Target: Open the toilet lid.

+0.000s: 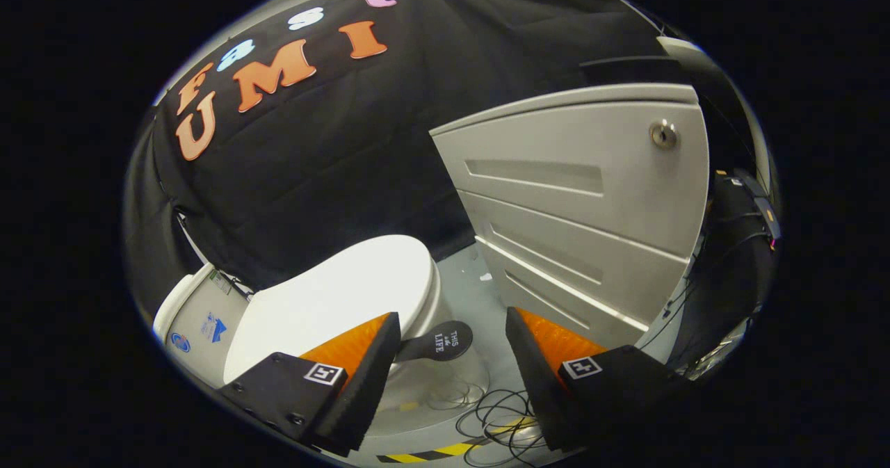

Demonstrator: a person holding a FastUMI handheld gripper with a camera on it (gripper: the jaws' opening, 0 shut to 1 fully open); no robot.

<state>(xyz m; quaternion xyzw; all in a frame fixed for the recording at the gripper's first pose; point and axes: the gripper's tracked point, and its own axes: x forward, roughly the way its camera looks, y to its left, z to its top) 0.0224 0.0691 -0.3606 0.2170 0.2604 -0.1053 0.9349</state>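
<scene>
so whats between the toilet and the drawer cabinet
In the gripper view, bare grey floor separates the closed toilet lid from the drawer cabinet; nearer the open tongs lie a dark round tag and loose cables.

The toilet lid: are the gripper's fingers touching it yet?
Cannot tell. In the gripper view the open gripper holds nothing; one finger overlaps the closed toilet lid, hiding any gap or contact.
</scene>
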